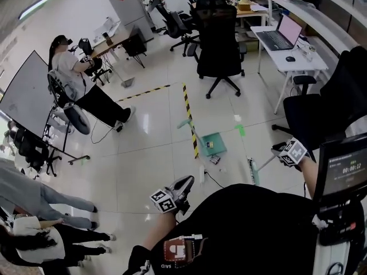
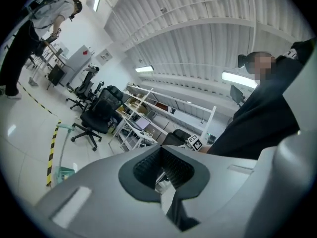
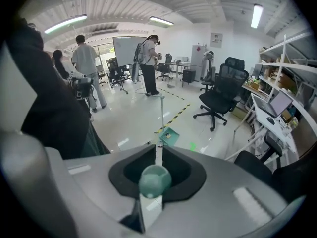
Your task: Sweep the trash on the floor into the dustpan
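Note:
A green dustpan (image 1: 213, 144) rests on the floor with its long handle (image 1: 184, 123) leaning up to the left; small bits of trash (image 1: 215, 160) lie just in front of it. The green broom head (image 1: 252, 171) rests on the floor to the dustpan's right. My right gripper (image 1: 285, 154) is shut on the broom handle, whose round green end knob (image 3: 154, 180) sticks out behind the jaws (image 3: 157, 152); the dustpan (image 3: 169, 136) lies straight ahead. My left gripper (image 1: 184, 183) hangs shut and empty near my body, its pads (image 2: 171, 168) together, pointing up into the room.
Yellow-black floor tape (image 1: 189, 117) runs past the dustpan. A black office chair (image 1: 221, 39) stands beyond it; a white desk with a laptop (image 1: 281, 36) is at the right. A cable (image 1: 215, 180) crosses the floor. People stand and sit at the left (image 1: 74, 73).

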Demonstrator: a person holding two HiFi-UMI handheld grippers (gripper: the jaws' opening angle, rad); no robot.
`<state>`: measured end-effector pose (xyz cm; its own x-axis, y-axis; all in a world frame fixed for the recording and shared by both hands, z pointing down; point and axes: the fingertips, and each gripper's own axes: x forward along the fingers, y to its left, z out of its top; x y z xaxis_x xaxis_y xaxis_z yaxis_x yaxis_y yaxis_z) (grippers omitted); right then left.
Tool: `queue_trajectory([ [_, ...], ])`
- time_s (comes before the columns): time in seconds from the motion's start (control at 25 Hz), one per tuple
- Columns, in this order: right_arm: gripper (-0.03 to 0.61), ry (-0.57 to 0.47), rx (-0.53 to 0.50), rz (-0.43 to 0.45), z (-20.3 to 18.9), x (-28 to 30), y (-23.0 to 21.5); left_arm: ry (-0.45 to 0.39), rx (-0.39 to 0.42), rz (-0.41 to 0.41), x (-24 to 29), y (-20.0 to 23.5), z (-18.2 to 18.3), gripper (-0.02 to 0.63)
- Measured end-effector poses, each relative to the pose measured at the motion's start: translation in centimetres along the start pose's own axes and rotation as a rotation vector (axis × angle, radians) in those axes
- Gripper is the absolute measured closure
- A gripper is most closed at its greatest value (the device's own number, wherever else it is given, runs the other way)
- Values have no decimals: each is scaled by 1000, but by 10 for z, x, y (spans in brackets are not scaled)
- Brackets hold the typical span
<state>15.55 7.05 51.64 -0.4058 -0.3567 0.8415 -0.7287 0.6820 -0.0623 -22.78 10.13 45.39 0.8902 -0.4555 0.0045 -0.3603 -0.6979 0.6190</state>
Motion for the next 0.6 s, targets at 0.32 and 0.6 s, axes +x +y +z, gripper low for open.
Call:
queue_trajectory([
  [0.32,537,1,-71,53,-127,-61,30,-15,-23,57,63,-120,-69,618],
  [0.6,535,18,44,109,-223,-107,28,-5,-58,46,104,-210,-118,617],
])
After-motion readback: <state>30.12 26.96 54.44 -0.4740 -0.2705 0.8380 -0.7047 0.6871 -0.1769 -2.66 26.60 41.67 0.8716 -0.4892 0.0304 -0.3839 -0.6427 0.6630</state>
